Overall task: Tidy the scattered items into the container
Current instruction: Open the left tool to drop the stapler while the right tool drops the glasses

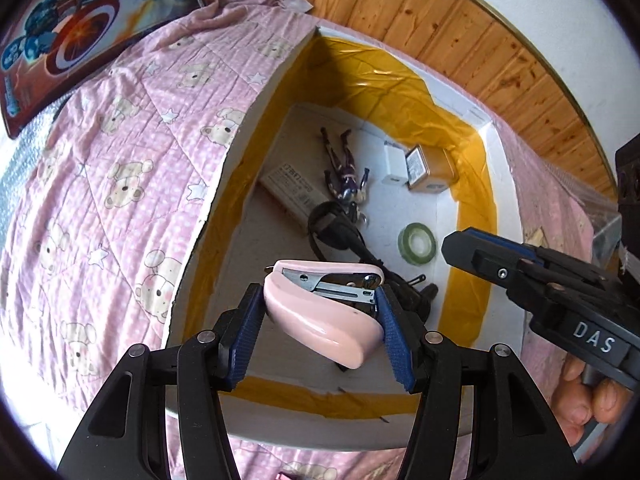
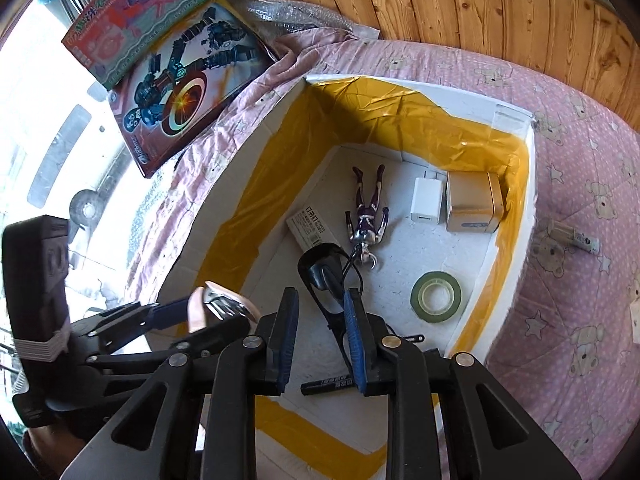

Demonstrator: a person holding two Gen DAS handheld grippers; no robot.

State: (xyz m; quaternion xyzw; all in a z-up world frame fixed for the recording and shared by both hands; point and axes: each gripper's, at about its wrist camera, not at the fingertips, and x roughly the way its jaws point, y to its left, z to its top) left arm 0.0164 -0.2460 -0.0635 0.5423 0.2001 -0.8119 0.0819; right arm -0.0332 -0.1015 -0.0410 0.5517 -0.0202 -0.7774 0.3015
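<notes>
My left gripper (image 1: 320,320) is shut on a pink stapler (image 1: 324,312) and holds it over the near end of a white foam box (image 1: 496,216) lined with yellow tape. The box holds a toy figure (image 1: 346,172), a staples box (image 1: 292,192), a white charger (image 1: 394,166), a gold tin (image 1: 430,170), a green tape roll (image 1: 416,239) and a black cable (image 1: 340,232). My right gripper (image 2: 320,336) is open and empty above the box's near side, over a black marker (image 2: 332,386). In the right wrist view the stapler (image 2: 212,308) shows at left.
The box sits on a pink bear-print quilt (image 1: 120,168). Two toy packages (image 2: 180,80) lie on the quilt's far left. A small item (image 2: 576,238) lies on the quilt to the right of the box. A wooden wall panel (image 2: 480,4) runs behind.
</notes>
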